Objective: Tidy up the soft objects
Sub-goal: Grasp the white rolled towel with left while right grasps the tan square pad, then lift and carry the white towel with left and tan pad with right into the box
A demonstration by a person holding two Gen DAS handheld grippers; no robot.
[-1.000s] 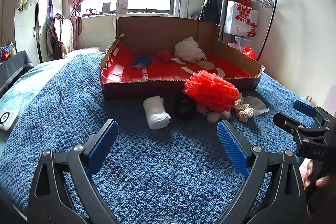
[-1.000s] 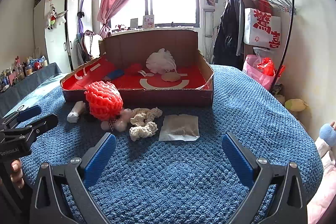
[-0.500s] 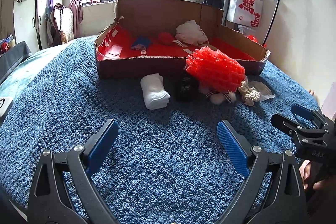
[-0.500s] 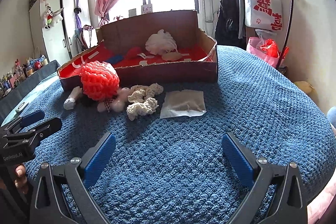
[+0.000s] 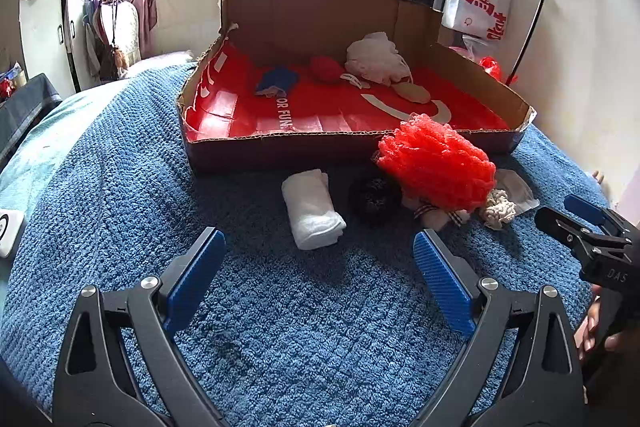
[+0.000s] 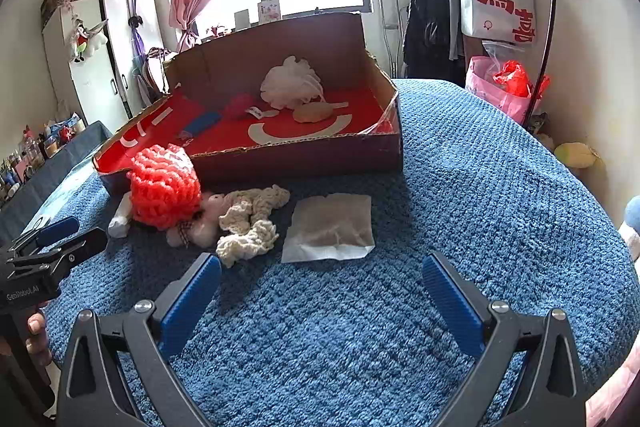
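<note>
Both tongs released, gripping nothing: left gripper [image 5: 318, 259] jaws spread above blue blanket [image 5: 120, 187], right gripper [image 6: 320, 281] likewise. Cardboard box [image 5: 280, 147] at 12 o'clock on blanket, red-lined; inside: white puff [image 5: 376, 57] at back, red ball [image 5: 326, 69] beside it, blue cloth [image 5: 278, 81] at its 9 o'clock, tan pad [image 5: 414, 93]. Outside, along box front wall: rolled white towel [image 5: 314, 213], black ball [image 5: 374, 195], red puff [image 5: 436, 167] over small doll [image 6: 204, 221], cream knit [image 6: 252, 223], flat pouch [image 6: 330, 229] at 3 o'clock end.
</note>
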